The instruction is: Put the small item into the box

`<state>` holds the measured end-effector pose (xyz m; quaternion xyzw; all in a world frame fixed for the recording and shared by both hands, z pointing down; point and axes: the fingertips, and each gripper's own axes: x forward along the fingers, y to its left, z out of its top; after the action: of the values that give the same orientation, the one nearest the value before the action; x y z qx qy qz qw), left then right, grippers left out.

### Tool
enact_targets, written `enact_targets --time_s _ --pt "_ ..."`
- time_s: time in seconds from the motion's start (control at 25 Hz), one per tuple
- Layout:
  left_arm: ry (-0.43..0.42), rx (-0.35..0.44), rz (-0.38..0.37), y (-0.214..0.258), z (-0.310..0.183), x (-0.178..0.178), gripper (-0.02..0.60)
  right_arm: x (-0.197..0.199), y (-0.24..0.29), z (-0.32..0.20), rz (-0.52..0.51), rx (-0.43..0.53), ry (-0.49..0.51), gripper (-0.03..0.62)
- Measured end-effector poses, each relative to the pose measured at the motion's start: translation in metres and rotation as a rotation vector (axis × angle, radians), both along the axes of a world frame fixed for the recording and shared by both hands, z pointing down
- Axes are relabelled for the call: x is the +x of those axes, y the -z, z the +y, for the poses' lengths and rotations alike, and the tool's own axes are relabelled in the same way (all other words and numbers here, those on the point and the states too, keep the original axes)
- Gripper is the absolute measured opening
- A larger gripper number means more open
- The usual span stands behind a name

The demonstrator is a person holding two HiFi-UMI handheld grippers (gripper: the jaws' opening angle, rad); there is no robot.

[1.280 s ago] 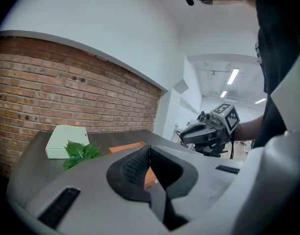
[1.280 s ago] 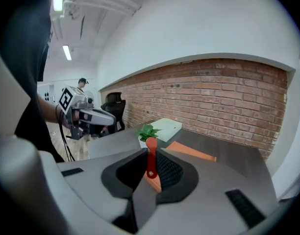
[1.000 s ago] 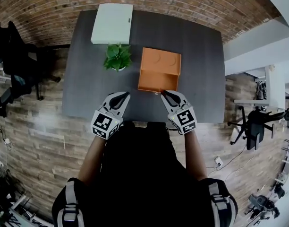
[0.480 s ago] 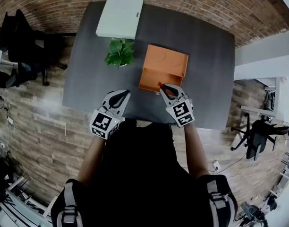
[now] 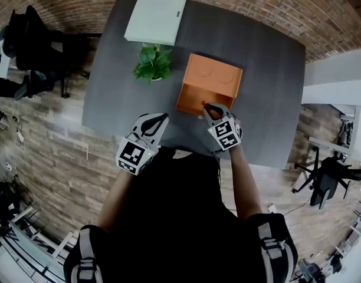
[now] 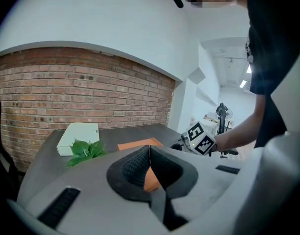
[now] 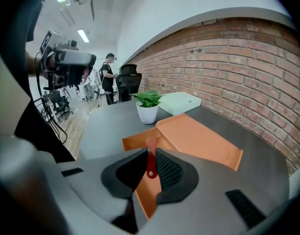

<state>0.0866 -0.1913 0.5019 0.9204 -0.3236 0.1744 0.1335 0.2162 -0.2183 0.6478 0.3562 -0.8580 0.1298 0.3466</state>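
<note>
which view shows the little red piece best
The right gripper view: the red piece is close up, clamped upright between the right gripper's jaws, with the orange box behind it. In the head view it is only a tiny red speck at that gripper's tips. The left gripper view does not show it.

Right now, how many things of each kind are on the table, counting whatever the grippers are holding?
Boxes: 2 (open orange box, flat white box)
Potted plant: 1
Small red item: 1, held in the right gripper, not on the table
Total: 4
</note>
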Motion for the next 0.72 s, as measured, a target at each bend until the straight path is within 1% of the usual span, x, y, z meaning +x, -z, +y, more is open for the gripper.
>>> enact_targets --time_s 0.28,0.72 --pt "-0.004 -0.005 -0.025 -0.003 -0.001 0.001 0.023 0.004 -0.041 -0.007 0.003 -0.084 -0.023 0.066" --pt "0.039 -0.03 -0.028 -0.009 -0.002 -0.014 0.023 -0.007 -0.078 -0.018 0.102 -0.158 0.018 0.066"
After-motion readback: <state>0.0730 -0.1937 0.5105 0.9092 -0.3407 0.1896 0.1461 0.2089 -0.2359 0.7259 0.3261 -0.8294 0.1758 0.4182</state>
